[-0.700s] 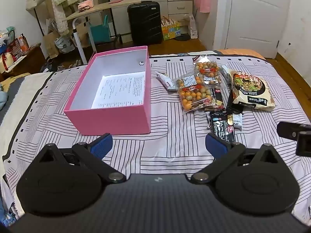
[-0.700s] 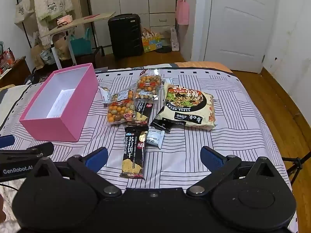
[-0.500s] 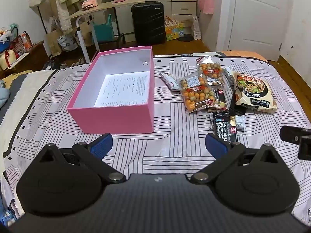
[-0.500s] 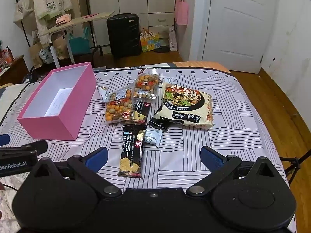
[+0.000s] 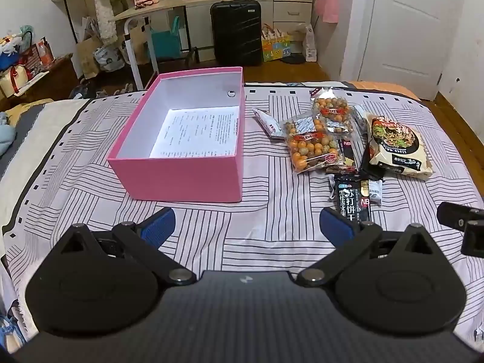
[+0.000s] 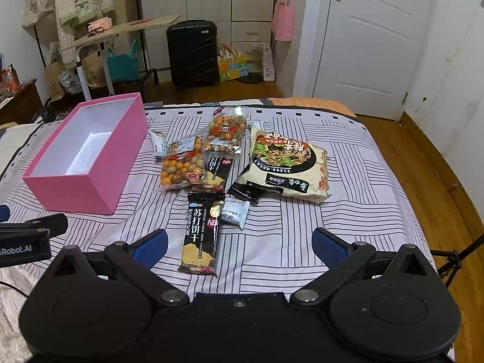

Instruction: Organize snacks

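Blue-padded jaws stand spread wide on both tools, holding nothing: the left gripper [image 5: 246, 227] hangs over bare striped bedspread [image 5: 272, 236] at the lower middle of its frame, and the right gripper [image 6: 239, 245] does the same, with the near end of a black cracker packet [image 6: 201, 233] lying between its fingers [image 6: 149, 246] but untouched. Ahead of the left jaws, the open pink box [image 5: 184, 178] sits with a strip of free bedspread before its near wall; a printed sheet lies on its floor. Right of the box, apart from it, the snacks cluster: two clear bags of coated nuts [image 6: 181, 168], a second black packet half buried under them, a small white sachet [image 6: 234, 213] touching the cracker packet, and a large noodle bag [image 6: 287, 166] toward the right. Open bedspread runs from the noodle bag to the bed's right edge in the right wrist view. In the left wrist view the right finger hides the cracker packet's [image 5: 352, 201] lower end, and the other tool shows only as a dark stub at the right edge. Only the right wrist view shows the wooden floor beside the bed. Small print on the packets is too fine to read.
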{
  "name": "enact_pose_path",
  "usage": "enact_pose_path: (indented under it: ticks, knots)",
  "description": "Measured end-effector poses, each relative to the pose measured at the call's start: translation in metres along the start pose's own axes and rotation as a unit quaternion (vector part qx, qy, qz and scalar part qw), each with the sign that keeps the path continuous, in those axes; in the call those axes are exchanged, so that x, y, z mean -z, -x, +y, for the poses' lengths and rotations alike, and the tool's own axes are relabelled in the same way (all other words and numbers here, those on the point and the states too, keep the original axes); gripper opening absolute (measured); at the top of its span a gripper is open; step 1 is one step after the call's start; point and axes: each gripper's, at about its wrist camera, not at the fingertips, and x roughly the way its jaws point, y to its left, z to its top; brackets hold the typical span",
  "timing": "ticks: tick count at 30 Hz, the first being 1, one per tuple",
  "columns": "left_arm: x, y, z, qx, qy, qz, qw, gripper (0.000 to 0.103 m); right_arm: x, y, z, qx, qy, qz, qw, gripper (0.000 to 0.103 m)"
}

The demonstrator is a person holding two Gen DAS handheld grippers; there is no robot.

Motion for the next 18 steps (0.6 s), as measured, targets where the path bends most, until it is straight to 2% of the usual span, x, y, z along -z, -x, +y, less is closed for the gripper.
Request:
enact_pose_path:
  ticks: [7, 18]
  knots:
    - [0.0007, 0.0022, -0.0018, -0.003, -0.004, -0.005, 1.0, 0.103, 0.0019, -0.0017, 0.0004, -0.001, 0.003, 0.0, 1.0, 0.103]
    - [0.0054, -0.0009, -0.002, -0.007, -0.003, -0.015, 0.9999, 0.103, 0.0054, 0.003, 0.0006, 0.005, 0.013, -0.034, 0.999, 0.103]
